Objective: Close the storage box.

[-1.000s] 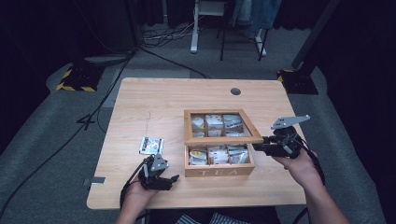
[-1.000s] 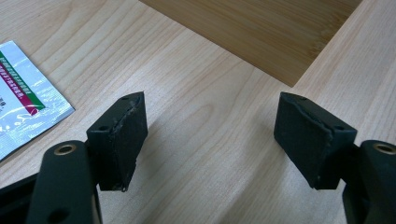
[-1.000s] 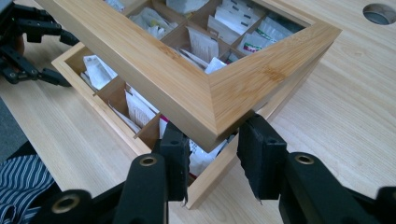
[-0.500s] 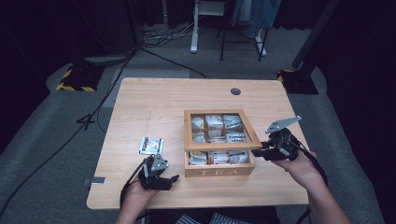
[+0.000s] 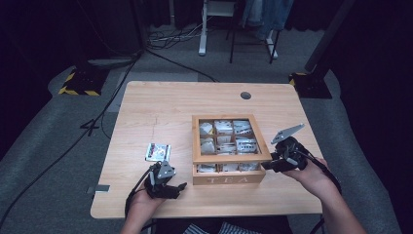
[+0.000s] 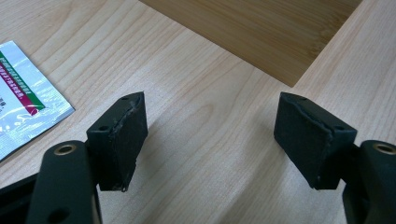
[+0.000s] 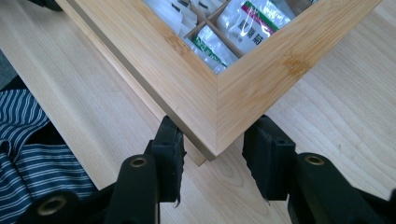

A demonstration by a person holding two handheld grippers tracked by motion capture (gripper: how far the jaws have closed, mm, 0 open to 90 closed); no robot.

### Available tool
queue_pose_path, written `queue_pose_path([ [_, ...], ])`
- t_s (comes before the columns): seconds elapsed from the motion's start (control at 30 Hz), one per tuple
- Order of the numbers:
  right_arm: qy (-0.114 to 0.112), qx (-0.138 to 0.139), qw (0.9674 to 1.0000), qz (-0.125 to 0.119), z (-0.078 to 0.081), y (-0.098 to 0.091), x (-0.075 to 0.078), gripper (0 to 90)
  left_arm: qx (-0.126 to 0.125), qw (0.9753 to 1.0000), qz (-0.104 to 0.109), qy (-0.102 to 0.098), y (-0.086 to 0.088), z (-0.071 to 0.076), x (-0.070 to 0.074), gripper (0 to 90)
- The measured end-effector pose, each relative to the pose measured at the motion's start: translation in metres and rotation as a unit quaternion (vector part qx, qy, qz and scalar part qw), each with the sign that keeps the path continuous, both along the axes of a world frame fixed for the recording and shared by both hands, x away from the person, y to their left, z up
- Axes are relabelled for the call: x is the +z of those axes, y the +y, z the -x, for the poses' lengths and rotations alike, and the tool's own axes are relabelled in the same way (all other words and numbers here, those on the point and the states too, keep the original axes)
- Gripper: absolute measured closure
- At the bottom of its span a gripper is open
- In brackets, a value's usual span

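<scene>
A wooden tea box (image 5: 229, 178) stands at the middle of the table, with several sachets in its compartments (image 7: 252, 18). Its windowed lid (image 5: 229, 157) is tilted up a little at the front. My right gripper (image 5: 268, 163) is at the lid's front right corner. In the right gripper view the corner of the lid (image 7: 261, 70) sits between the pads of my right gripper (image 7: 212, 163), and both pads touch it. The jaws have just been opening a little. My left gripper (image 5: 176, 189) rests low on the table left of the box. In the left gripper view my left gripper (image 6: 210, 144) is open and empty. A loose sachet (image 5: 158, 152) (image 6: 23, 102) lies near it.
The box's side wall (image 6: 252, 32) is close ahead of the left gripper. A round cable hole (image 5: 246, 95) is at the table's back right. A grey strip (image 5: 100, 188) sticks to the front left edge. Striped clothing (image 7: 28, 140) shows past the table's near edge.
The lid's front edge has sunk a little toward the box, with the right gripper following it down. The left gripper has stayed put.
</scene>
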State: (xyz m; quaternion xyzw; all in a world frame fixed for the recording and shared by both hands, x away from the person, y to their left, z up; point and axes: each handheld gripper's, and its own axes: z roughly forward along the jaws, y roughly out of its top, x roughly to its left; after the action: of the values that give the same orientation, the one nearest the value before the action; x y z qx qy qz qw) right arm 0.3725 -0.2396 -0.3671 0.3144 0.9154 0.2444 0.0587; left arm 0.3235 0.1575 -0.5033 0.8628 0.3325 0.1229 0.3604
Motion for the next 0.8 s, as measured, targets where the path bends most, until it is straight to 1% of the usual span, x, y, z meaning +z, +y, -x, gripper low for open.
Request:
queue_pose_path([
  [0.1, 0.005, 0.003, 1.0, 0.006, 0.0, 0.001, -0.002, 58.2, 0.0, 1.0, 0.0, 0.0, 0.0, 0.0, 0.0, 26.6],
  [0.3, 0.02, 0.012, 0.9995, 0.02, -0.002, 0.003, -0.008, 57.5, 0.0, 1.0, 0.0, 0.0, 0.0, 0.0, 0.0, 26.6],
  [0.57, 0.041, 0.019, 0.9982, 0.04, -0.004, 0.007, -0.017, 57.0, 0.0, 1.0, -0.001, 0.0, 0.0, -0.001, 0.0, 26.6],
  [0.8, 0.051, 0.022, 0.997, 0.055, -0.004, 0.009, -0.022, 56.7, 0.0, 1.0, -0.001, 0.0, 0.0, -0.001, 0.0, 26.6],
])
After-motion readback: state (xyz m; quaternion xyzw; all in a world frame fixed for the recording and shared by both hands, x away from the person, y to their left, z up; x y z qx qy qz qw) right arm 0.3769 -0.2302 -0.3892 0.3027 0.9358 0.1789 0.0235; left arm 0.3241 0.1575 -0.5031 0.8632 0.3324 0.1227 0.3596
